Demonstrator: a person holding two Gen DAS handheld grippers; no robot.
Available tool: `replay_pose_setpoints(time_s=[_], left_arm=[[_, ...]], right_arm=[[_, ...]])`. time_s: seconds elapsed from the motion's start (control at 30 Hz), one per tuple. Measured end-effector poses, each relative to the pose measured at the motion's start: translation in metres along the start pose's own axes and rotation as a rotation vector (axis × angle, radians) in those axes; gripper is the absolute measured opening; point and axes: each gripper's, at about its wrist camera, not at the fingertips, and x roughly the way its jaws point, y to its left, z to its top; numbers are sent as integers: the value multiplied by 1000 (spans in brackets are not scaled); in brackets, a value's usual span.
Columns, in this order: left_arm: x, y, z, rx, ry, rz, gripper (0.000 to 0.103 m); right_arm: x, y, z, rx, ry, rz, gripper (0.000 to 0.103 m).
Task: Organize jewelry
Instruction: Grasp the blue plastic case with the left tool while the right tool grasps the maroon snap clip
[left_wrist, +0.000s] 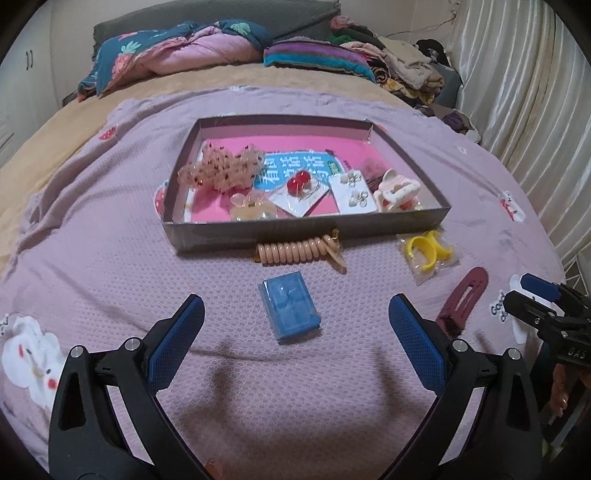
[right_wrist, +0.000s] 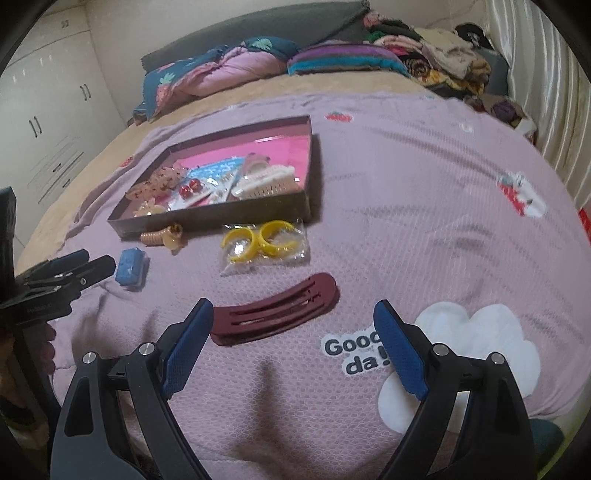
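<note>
Two grippers hovering open over the bed

Left gripper (left_wrist: 295, 332) is framing a blue box (left_wrist: 290, 309); right gripper (right_wrist: 293, 345), fingers spread, a maroon clip (right_wrist: 275, 314).

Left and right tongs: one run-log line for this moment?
left tongs: open, over blue box | right tongs: open, over maroon clip | tray: part-filled

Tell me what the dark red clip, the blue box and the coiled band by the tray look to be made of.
Dark red clip: likely matte plastic; one moulded curved piece with slots, no glint.
Blue box: apparently translucent hard plastic; edges glow lighter and the lid shows a faint sheen.
Coiled band: probably glossy, springy plastic; smooth beige spiral loops with highlights.
</note>
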Motion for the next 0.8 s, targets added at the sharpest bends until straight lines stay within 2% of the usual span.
replay_pose_setpoints(time_s=[0.33, 0.43, 0.53, 0.6, 0.7, 0.77, 0.8], left_arm=[[24, -7, -7, 24, 24, -12, 93], [30, -9, -7, 30, 29, -13, 88], [36, -9, -7, 31, 36, -15, 83], [42, -8, -7, 22, 51, -40, 80], [48, -8, -7, 14, 63, -51, 74], [48, -9, -6, 17, 57, -48, 69], [48, -9, -6, 16, 54, -51, 64]], right_arm=[[29, 0, -7, 23, 63, 10, 87], [42, -4, -9, 53, 92, 27, 86], [51, -7, -7, 83, 97, 35, 72], [55, -8, -2, 90, 87, 48, 52], [58, -8, 3, 99, 69, 64, 38], [57, -8, 6, 92, 45, 76, 24], [56, -8, 7, 91, 36, 84, 21]])
